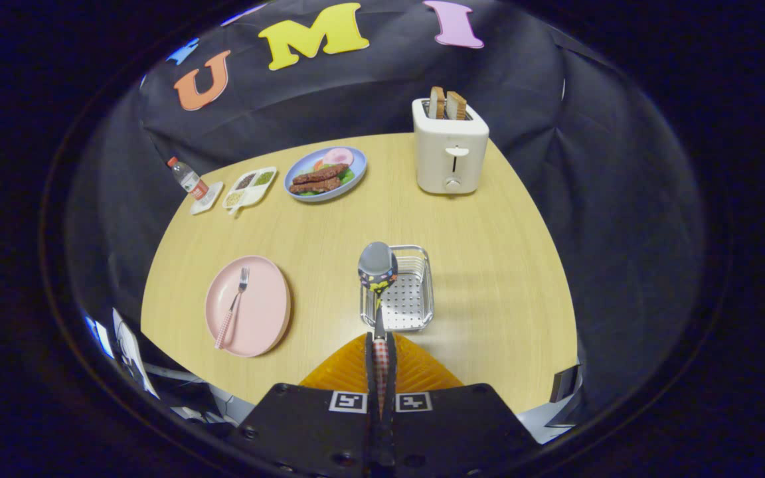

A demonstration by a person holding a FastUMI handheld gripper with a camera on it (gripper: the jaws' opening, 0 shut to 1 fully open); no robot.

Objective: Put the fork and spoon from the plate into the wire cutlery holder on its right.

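1. The tool (380, 358) is closed tight on the spoon (378, 273). Both fingers press on the spoon's checked handle, one from each side.
2. The spoon sticks out straight ahead of the fingers. Its shiny bowl is at the far end, and it shows over the near left corner of the wire cutlery holder (404, 292).
3. I cannot tell if the spoon touches the holder or just hangs above it.
4. The wire cutlery holder is a small silver basket with a floor full of little holes. It sits on the desk (489, 279) just ahead of the fingers.
5. The pink plate (263, 312) lies on the desk to the left of the holder – well apart from it.
6. The fork (234, 309) lies on the pink plate. Its prongs point away, and its checked handle points back to the near side.
7. Far beyond the holder stands a white toaster (450, 147) with two slices of toast (447, 104) poking up.
8. To the left of the toaster is a blue plate of food (325, 174), then a white divided tray (250, 188), then a small bottle (187, 177) at the far left corner of the desk.
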